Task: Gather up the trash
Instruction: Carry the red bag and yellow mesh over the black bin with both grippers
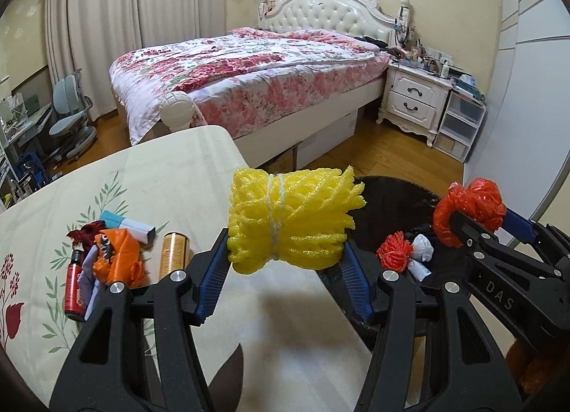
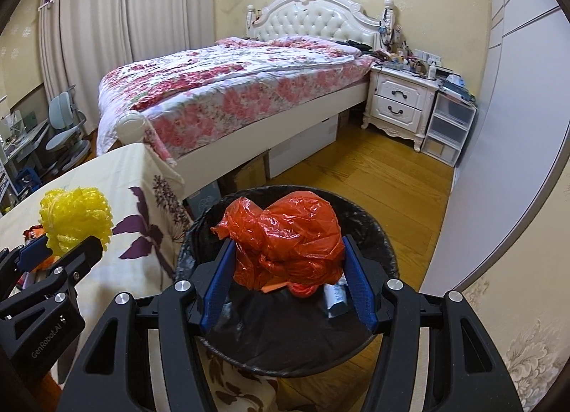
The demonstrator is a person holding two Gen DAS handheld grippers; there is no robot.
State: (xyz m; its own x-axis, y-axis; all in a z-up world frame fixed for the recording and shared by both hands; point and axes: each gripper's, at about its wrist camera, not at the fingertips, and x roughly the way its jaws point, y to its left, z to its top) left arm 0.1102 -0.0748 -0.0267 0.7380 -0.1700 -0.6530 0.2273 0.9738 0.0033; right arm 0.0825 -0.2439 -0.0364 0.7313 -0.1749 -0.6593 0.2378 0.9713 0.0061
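Note:
My left gripper (image 1: 285,251) is shut on a yellow foam net bundle (image 1: 292,219) and holds it above the table's right edge; the bundle also shows in the right wrist view (image 2: 76,219). My right gripper (image 2: 288,262) is shut on a crumpled red plastic bag (image 2: 285,233) and holds it over the black-lined trash bin (image 2: 384,251); the bag also shows in the left wrist view (image 1: 473,209). The bin (image 1: 392,205) holds a red net ball (image 1: 393,255) and a white wad (image 1: 422,251). More trash lies on the table: an orange wrapper (image 1: 119,258), a gold can (image 1: 174,253), a red can (image 1: 73,291).
The table (image 1: 160,180) has a cream floral cloth. A bed (image 1: 249,70) stands beyond it, with a white nightstand (image 1: 413,98) and clear drawers (image 1: 459,119) to its right. A desk chair (image 1: 71,112) stands at far left. Wooden floor lies around the bin.

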